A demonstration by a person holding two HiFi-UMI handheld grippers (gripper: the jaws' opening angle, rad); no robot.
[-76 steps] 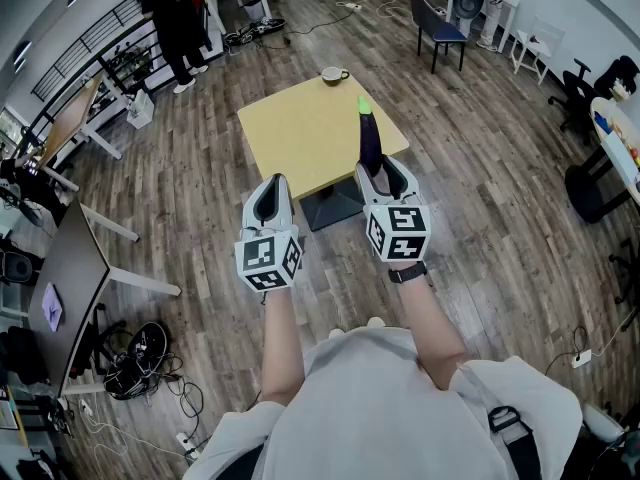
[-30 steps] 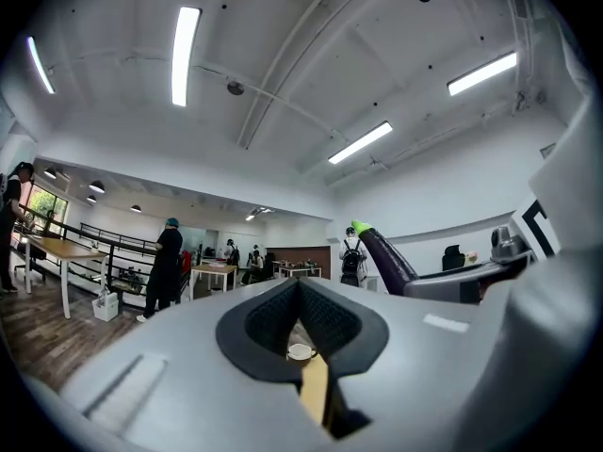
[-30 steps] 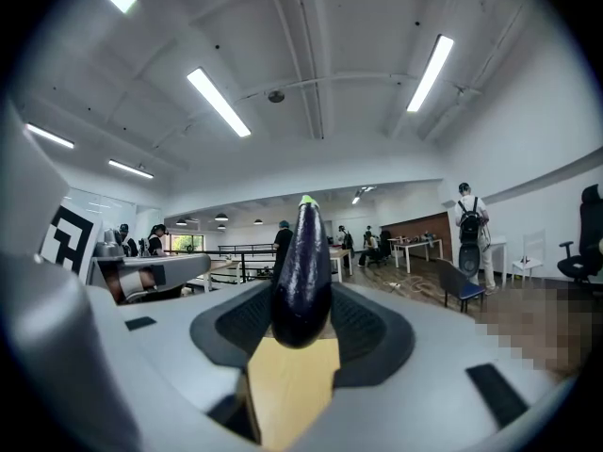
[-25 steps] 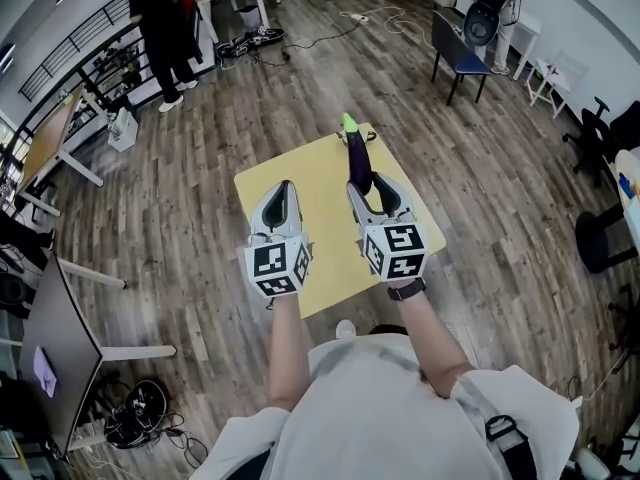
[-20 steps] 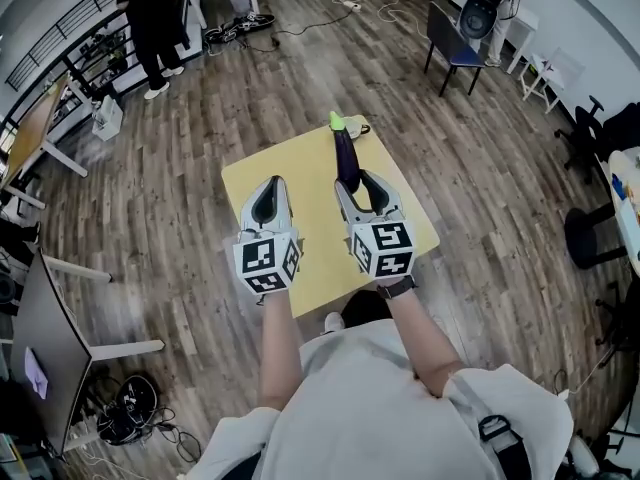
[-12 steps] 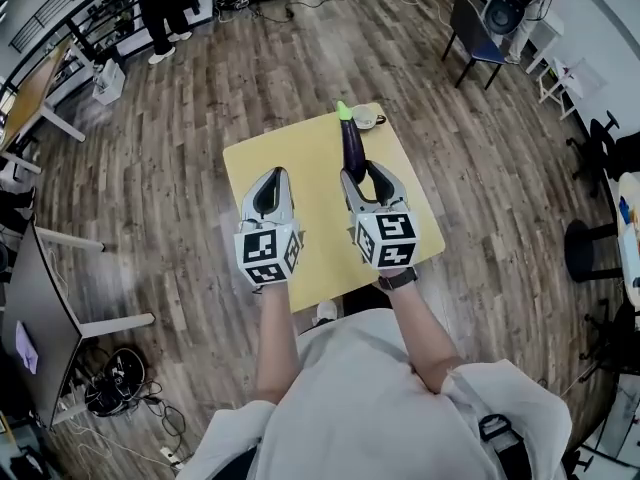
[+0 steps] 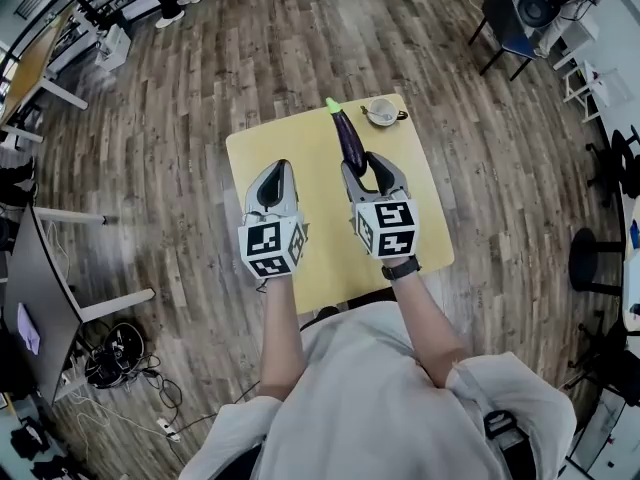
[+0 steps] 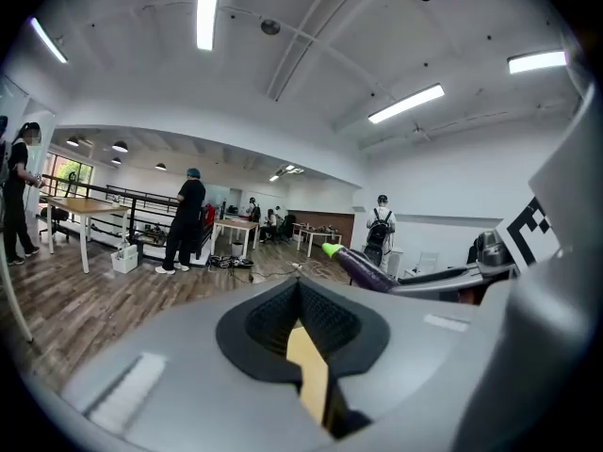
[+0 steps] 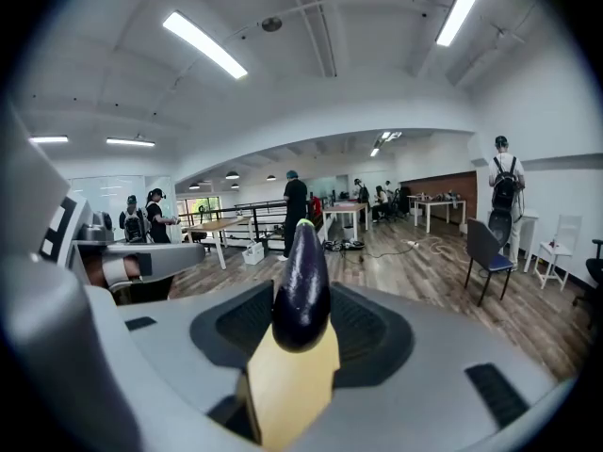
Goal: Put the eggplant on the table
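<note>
A dark purple eggplant (image 7: 350, 143) with a green stem end sticks out forward from my right gripper (image 7: 365, 160), which is shut on its thick end. It hangs over the square yellow table (image 7: 285, 140), pointing toward the far edge. In the right gripper view the eggplant (image 9: 301, 285) fills the gap between the jaws of the right gripper (image 9: 301, 301), with yellow tabletop below. My left gripper (image 7: 275, 168) hovers over the table to the left, its jaws together and holding nothing. In the left gripper view, past the left gripper (image 8: 300, 282), the eggplant (image 8: 363, 269) shows at the right.
A white cup on a saucer (image 7: 381, 112) stands at the table's far right corner, just right of the eggplant's tip. Wooden floor surrounds the table. Other desks (image 7: 40, 63), a chair (image 7: 505, 23) and people stand farther off.
Both grippers have moved forward and lower, from the table's near edge to over its middle. The eggplant stays in the right gripper, its tip now near the cup.
</note>
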